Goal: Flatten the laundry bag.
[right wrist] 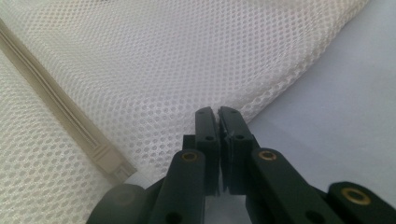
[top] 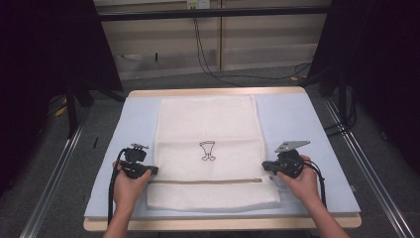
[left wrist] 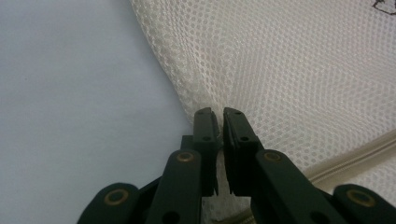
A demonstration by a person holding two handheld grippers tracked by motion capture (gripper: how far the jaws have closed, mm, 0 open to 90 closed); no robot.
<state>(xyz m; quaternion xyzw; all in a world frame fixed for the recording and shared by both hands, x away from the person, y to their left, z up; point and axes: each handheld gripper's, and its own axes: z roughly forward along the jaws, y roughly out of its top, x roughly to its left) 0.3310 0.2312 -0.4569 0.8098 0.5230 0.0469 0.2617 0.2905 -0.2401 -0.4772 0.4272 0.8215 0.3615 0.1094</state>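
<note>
I see the desk (top: pixel 297 124) covered by a pale blue mat, its wooden rim showing along the far and near edges. On it lies a white mesh laundry bag (top: pixel 208 124), spread flat and reaching from near the far edge almost to the near edge, midway between the left and right edges. A small black outline drawing (top: pixel 208 150) sits at the bag's middle; I can read no writing or brand on it. A beige zipper (top: pixel 205 181) runs across the bag parallel to the near edge, its end (right wrist: pixel 109 161) lying just beside my right tongs.

My left tongs (top: pixel 152 170) are at the bag's left border, level with the zipper; in the left gripper view the jaws are pinched together on the mesh edge (left wrist: pixel 205 100). My right tongs (top: pixel 267 166) are at the bag's right border, jaws likewise clamped on the mesh edge (right wrist: pixel 233 105).
</note>
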